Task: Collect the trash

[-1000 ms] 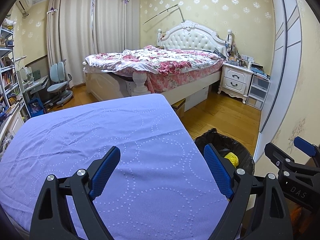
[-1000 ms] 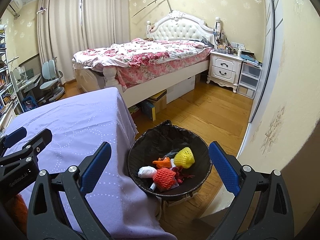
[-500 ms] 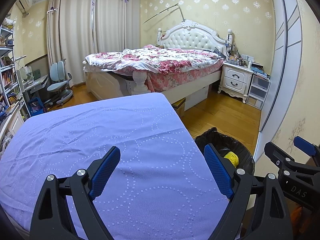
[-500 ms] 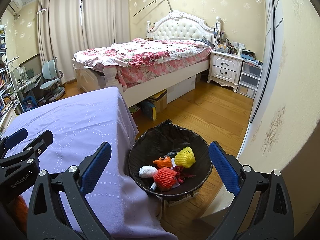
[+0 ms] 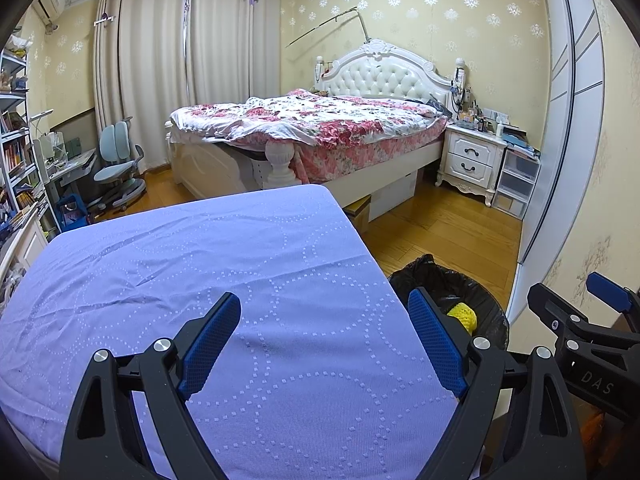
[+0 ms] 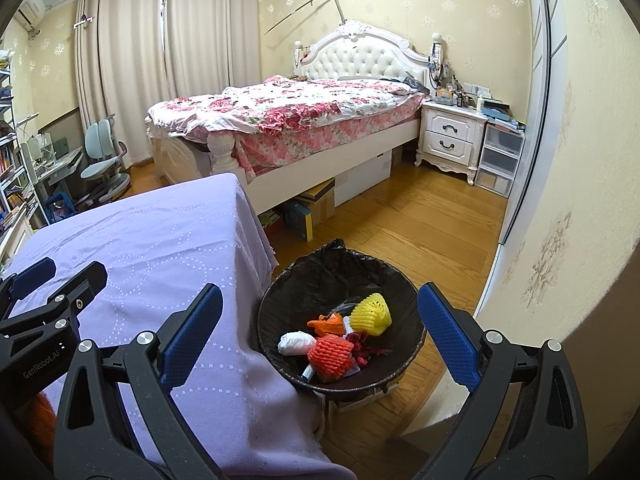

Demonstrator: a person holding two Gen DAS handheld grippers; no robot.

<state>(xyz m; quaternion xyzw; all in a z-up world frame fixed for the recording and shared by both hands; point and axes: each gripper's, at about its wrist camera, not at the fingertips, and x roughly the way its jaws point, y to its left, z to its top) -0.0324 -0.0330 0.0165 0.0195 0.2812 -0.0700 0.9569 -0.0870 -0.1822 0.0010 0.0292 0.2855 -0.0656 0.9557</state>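
A bin (image 6: 320, 272) lined with a black bag stands on the floor right of the table. Inside lie a yellow foam net (image 6: 372, 312), an orange-red foam net (image 6: 330, 354), a white wad (image 6: 296, 342) and an orange scrap (image 6: 330, 322). My right gripper (image 6: 320, 328) hangs open above the bin, nothing between its blue pads. My left gripper (image 5: 324, 336) stands open over the lilac tablecloth (image 5: 180, 264), holding nothing. In the left wrist view the bin (image 5: 448, 284) shows at the table's right edge with the yellow net (image 5: 464, 314) peeking out, and the right gripper (image 5: 580, 312) sits beyond it.
A bed (image 6: 304, 120) with a floral cover fills the middle of the room. A white nightstand (image 6: 452, 136) and plastic drawers (image 6: 500, 164) stand by the right wall. Boxes (image 6: 316, 208) lie under the bed. A desk chair (image 5: 116, 168) and shelves (image 5: 16, 152) are at left.
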